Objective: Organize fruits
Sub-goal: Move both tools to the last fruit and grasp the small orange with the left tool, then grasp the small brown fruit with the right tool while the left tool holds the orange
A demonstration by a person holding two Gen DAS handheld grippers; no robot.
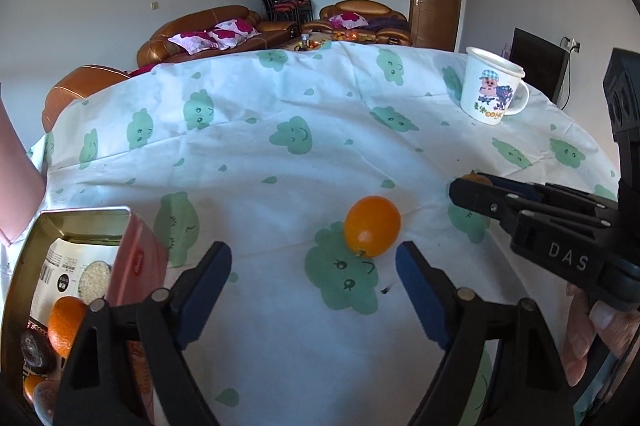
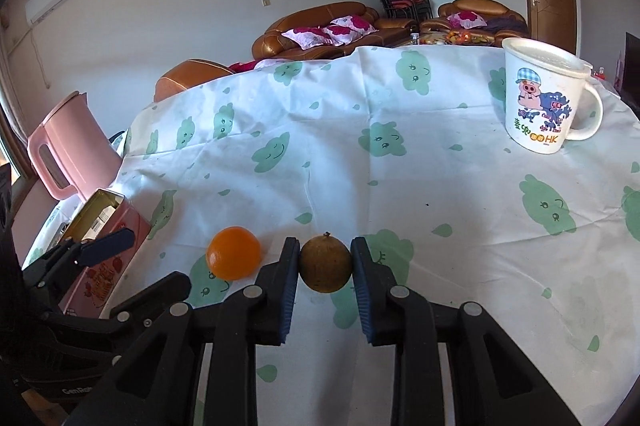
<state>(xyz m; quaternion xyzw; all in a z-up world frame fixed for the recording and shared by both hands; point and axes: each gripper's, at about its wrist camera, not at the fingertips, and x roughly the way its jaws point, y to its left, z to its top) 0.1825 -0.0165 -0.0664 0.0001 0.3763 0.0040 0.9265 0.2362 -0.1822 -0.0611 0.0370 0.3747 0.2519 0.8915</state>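
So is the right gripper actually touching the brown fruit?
Touching. In the right wrist view both pads of the right gripper press against the sides of the brown fruit, with no gap showing on either side.

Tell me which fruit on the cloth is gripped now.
The brown round fruit, pressed between the right gripper pads. The orange fruit beside it lies free.

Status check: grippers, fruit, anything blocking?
Right gripper shut on brown fruit. Left gripper open, orange just ahead of its tips, untouched. Pink tin at left holds fruit already. Nothing blocking.
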